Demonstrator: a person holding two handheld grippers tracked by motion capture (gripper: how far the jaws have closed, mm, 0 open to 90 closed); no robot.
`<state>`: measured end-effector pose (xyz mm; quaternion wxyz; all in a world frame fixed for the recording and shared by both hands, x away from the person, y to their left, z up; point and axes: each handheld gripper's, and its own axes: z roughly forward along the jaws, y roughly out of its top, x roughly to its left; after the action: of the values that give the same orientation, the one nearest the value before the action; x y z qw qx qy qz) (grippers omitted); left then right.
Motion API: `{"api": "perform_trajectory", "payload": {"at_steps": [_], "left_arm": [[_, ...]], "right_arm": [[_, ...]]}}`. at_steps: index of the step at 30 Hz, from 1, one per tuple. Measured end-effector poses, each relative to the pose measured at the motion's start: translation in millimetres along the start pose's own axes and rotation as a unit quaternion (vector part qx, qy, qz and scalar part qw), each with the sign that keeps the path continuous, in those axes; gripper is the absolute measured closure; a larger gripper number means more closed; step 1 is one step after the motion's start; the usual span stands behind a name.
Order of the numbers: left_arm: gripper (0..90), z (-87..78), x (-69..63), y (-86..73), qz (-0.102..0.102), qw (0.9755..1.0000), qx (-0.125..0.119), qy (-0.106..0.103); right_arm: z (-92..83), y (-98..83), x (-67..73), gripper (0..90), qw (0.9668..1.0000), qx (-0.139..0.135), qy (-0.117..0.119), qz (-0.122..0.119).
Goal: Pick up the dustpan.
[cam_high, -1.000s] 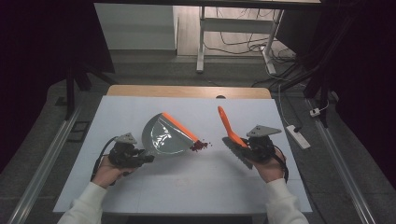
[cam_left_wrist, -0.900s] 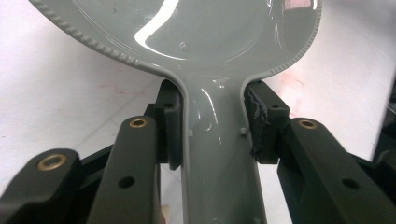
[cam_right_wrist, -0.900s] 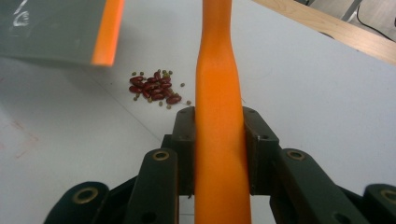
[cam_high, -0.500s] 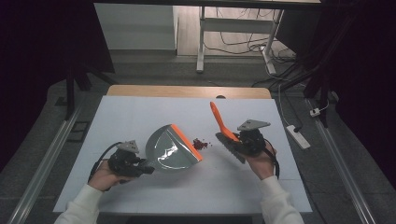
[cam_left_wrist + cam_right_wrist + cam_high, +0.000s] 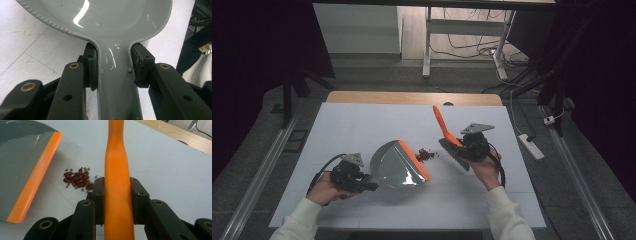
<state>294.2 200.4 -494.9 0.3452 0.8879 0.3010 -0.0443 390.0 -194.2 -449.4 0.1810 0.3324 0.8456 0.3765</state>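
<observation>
Jaws pinching: left gripper (image 5: 113, 72) on dustpan (image 5: 397, 165) handle, right gripper (image 5: 117, 195) on brush (image 5: 447, 132) handle.

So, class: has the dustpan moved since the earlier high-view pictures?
Yes. The dustpan has shifted toward the person's side of the table, away from its far wooden edge.

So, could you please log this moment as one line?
left hand-held gripper: shut on grey plastic dustpan | right hand-held gripper: shut on orange brush | red beans: between dustpan and brush
</observation>
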Motion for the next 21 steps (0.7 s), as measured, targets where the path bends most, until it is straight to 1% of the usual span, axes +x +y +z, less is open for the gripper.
{"api": "perform_trajectory", "payload": {"at_steps": [2, 4, 5, 6, 8, 11, 13, 14, 16, 17, 18, 20, 21], "left_arm": [[61.4, -0.5, 1.4, -0.5, -0.003, 1.0, 0.003, -0.002], [61.4, 0.4, 3.5, -0.6, -0.011, 0.9999, 0.009, -0.005], [61.4, 0.8, 4.9, -0.4, -0.015, 0.9997, 0.017, -0.001], [61.4, 0.9, 5.7, -0.3, -0.017, 0.9997, 0.02, 0.003], [61.4, 0.9, 7.0, -0.1, -0.021, 0.9995, 0.021, 0.003], [61.4, 1.1, 7.1, 0.1, -0.021, 0.9995, 0.023, 0.001], [61.4, 3.0, 7.5, 1.2, -0.021, 0.9995, 0.024, -0.007], [61.4, 4.4, 7.4, 1.8, -0.021, 0.9994, 0.025, -0.007], [61.4, 6.0, 5.8, 2.0, -0.018, 0.9994, 0.031, 0.0], [61.4, 6.2, 5.4, 2.0, -0.016, 0.9994, 0.032, 0.001], [61.4, 6.0, 5.4, 2.2, -0.016, 0.9994, 0.031, 0.001], [61.4, 4.2, 5.8, 2.3, -0.017, 0.9995, 0.026, -0.003], [61.4, 2.6, 6.4, 1.9, -0.016, 0.9996, 0.024, -0.005]], "right_arm": [[2.5, 2.0, -0.1, 70.1, 1.0, -0.001, 0.001, 0.001], [5.8, 4.1, 0.2, 70.2, 1.0, 0.001, 0.001, -0.003], [7.1, 4.7, 0.3, 70.1, 1.0, 0.001, 0.002, -0.004], [9.2, 5.7, 0.3, 70.1, 1.0, 0.002, 0.002, -0.005], [12.0, 7.2, 0.9, 70.1, 1.0, 0.003, 0.006, -0.002], [15.3, 8.7, 1.5, 70.1, 1.0, 0.005, 0.007, -0.004], [15.7, 9.0, 1.3, 70.1, 1.0, 0.004, 0.006, -0.004], [16.5, 9.3, 0.6, 70.1, 1.0, 0.002, 0.007, 0.0], [16.9, 9.3, 1.5, 70.2, 1.0, 0.005, 0.008, 0.0], [16.3, 9.4, 2.2, 70.1, 0.9999, 0.009, 0.005, -0.007], [14.9, 10.6, 2.8, 70.1, 0.9999, 0.007, 0.004, -0.009], [15.5, 11.2, 0.6, 70.1, 0.9998, -0.003, 0.017, 0.006], [16.1, 10.7, 0.5, 70.1, 0.9998, -0.002, 0.018, 0.006]]}}
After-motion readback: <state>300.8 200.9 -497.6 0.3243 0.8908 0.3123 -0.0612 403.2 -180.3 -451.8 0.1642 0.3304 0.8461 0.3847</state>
